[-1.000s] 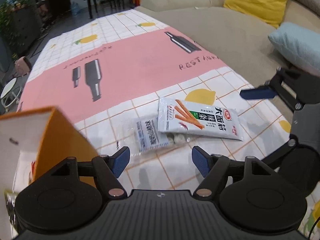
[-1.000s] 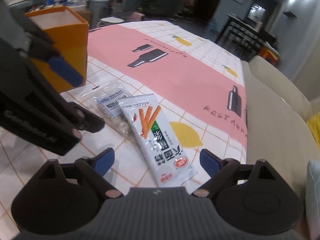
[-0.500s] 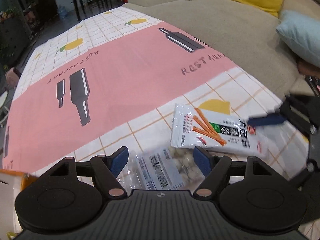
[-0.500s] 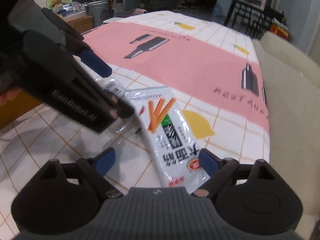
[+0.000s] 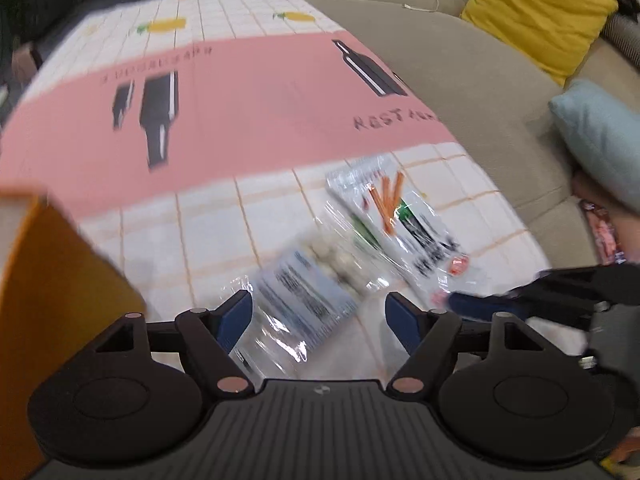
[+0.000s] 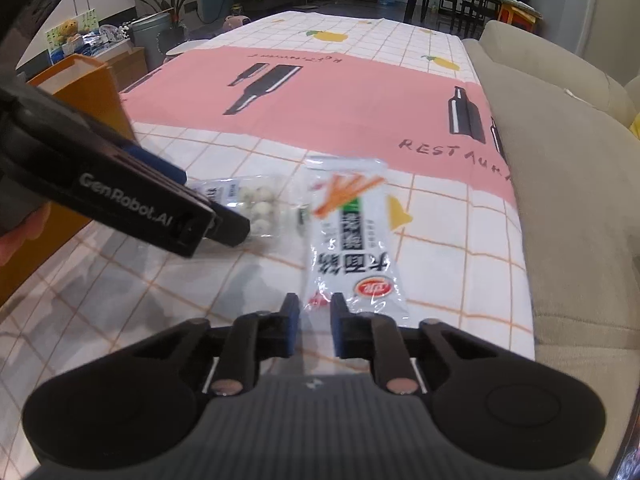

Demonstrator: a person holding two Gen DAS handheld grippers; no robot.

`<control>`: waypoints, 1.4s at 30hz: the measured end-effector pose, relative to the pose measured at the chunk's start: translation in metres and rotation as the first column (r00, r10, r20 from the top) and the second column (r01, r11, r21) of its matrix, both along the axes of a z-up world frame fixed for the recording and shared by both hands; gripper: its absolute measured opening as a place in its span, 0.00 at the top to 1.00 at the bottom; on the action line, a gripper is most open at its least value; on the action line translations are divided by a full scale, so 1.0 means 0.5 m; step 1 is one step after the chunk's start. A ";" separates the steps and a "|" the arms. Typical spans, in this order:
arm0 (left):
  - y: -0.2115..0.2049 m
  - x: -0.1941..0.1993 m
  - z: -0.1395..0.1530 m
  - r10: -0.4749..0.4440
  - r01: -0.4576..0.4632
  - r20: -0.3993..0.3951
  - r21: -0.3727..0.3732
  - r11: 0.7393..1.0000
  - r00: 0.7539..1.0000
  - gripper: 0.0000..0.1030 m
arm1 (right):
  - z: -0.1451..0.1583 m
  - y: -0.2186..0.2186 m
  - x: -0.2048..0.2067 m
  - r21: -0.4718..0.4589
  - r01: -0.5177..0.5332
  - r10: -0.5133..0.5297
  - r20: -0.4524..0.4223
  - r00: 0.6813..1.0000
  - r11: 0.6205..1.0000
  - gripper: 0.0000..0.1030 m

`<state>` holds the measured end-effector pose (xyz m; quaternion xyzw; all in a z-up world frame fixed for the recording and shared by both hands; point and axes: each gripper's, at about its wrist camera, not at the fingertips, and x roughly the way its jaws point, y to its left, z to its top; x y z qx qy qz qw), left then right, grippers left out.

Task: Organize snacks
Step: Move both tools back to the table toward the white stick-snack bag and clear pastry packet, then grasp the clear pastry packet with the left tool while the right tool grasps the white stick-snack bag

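A white snack packet with orange sticks printed on it (image 6: pixel 352 232) lies on the tablecloth; it also shows in the left wrist view (image 5: pixel 404 220). My right gripper (image 6: pixel 314 322) has closed on its near corner. A clear bag of small white balls (image 5: pixel 308 280) lies next to it; it also shows in the right wrist view (image 6: pixel 256 202). My left gripper (image 5: pixel 318 316) is open with its fingers either side of the bag's near end. An orange box (image 5: pixel 48 292) stands at the left.
The table wears a pink and white checked cloth (image 6: pixel 340 92) with bottle and lemon prints. A beige sofa (image 6: pixel 572 184) runs along the right edge, with a yellow cushion (image 5: pixel 536 12) and a light blue cushion (image 5: pixel 600 136).
My right gripper has closed from wide open onto the corner of the stick packet. My left gripper has swung left, so the orange box is back in view, and it still straddles the clear bag.
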<state>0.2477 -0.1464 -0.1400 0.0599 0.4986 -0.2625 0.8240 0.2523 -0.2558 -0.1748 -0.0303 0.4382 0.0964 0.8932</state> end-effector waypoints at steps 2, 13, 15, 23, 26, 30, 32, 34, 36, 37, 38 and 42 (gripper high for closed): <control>0.013 -0.014 -0.001 0.025 -0.027 -0.053 -0.044 0.999 0.998 0.22 | 0.002 0.007 -0.012 0.002 -0.007 0.007 -0.009 1.000 1.000 0.93; 0.041 -0.032 0.040 0.004 -0.003 0.004 -0.048 0.999 1.000 0.22 | 0.033 -0.004 -0.049 -0.027 0.007 -0.005 0.041 0.999 1.000 0.62; 0.035 -0.025 0.048 -0.018 0.019 0.037 -0.031 0.999 0.999 0.17 | 0.038 -0.015 -0.042 -0.002 0.042 -0.042 0.049 0.998 0.999 0.52; -0.007 0.002 0.036 -0.165 0.155 0.116 0.088 0.984 0.980 0.13 | 0.039 -0.052 -0.005 0.048 0.130 -0.134 0.073 0.988 0.990 0.27; -0.021 0.015 0.019 -0.199 0.186 0.107 0.117 0.975 0.974 0.12 | 0.032 -0.062 0.013 0.071 0.150 -0.154 0.066 0.986 0.986 0.27; -0.028 0.033 -0.005 -0.219 0.208 0.065 0.139 0.968 0.974 0.12 | 0.012 -0.071 0.040 0.061 0.159 -0.163 0.050 0.985 0.985 0.26; -0.029 0.030 -0.011 -0.246 0.230 0.082 0.165 0.959 0.966 0.11 | 0.003 -0.073 0.049 0.069 0.152 -0.155 0.038 0.987 0.986 0.26; -0.030 0.024 -0.017 -0.292 0.272 0.082 0.191 0.943 0.953 0.09 | -0.006 -0.074 0.056 0.083 0.140 -0.143 0.025 0.989 0.987 0.25; -0.031 0.018 -0.024 -0.327 0.303 0.086 0.217 0.928 0.941 0.07 | -0.013 -0.070 0.062 0.103 0.124 -0.126 0.015 0.992 0.987 0.23; -0.032 0.020 -0.029 -0.329 0.304 0.077 0.228 0.925 0.941 0.07 | -0.016 -0.066 0.064 0.104 0.118 -0.120 0.012 0.993 0.988 0.23; -0.032 0.024 -0.037 -0.326 0.305 0.054 0.238 0.922 0.944 0.06 | -0.018 -0.058 0.064 0.081 0.109 -0.111 0.021 0.994 0.991 0.22; -0.010 0.042 -0.042 -0.254 0.246 0.023 0.177 0.953 0.967 0.05 | -0.024 -0.040 0.063 0.016 0.085 -0.086 0.040 0.995 0.996 0.26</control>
